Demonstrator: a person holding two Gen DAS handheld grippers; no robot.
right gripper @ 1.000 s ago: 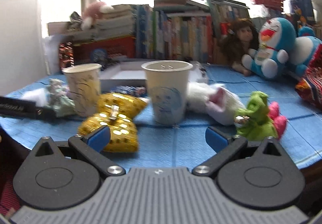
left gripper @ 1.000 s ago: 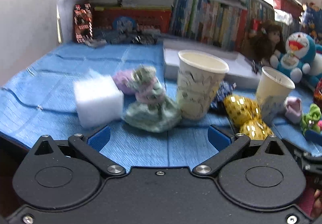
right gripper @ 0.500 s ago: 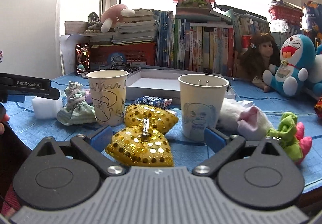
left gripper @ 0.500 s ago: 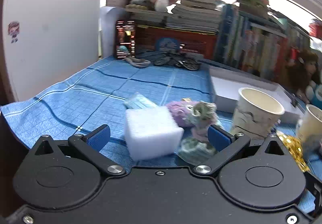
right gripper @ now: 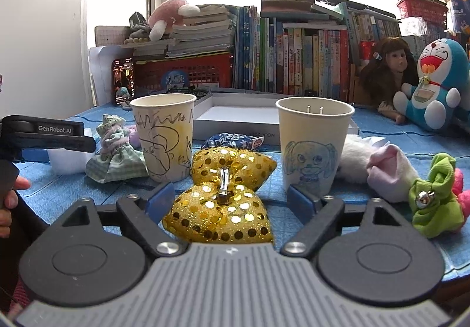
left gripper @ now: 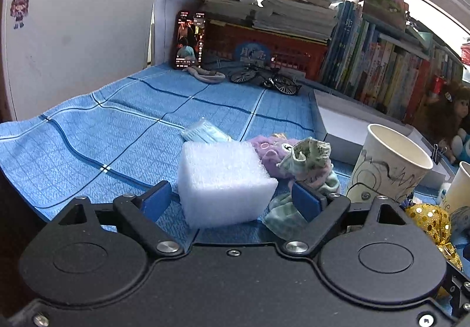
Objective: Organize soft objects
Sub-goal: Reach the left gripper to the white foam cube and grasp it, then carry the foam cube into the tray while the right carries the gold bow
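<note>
From the left wrist camera, the left gripper (left gripper: 232,197) had its jaws on either side of the white foam block (left gripper: 224,183), which sat on the blue checked cloth (left gripper: 117,127). The jaws had just been closing, yet the pads stood clear of the foam, so the step looked like a pick-up under way. Squeezing gently before lifting seemed the next need. A green-checked rag doll (left gripper: 305,168) lay just beside the block.

From the right wrist camera, the right gripper (right gripper: 230,199) likewise straddled the gold sequin bow (right gripper: 226,195), jaws just narrowing without yet pinching it. Two drawn-on paper cups (right gripper: 164,136) stood behind, a likely destination. Books and plush toys lined the sunlit window wall.
</note>
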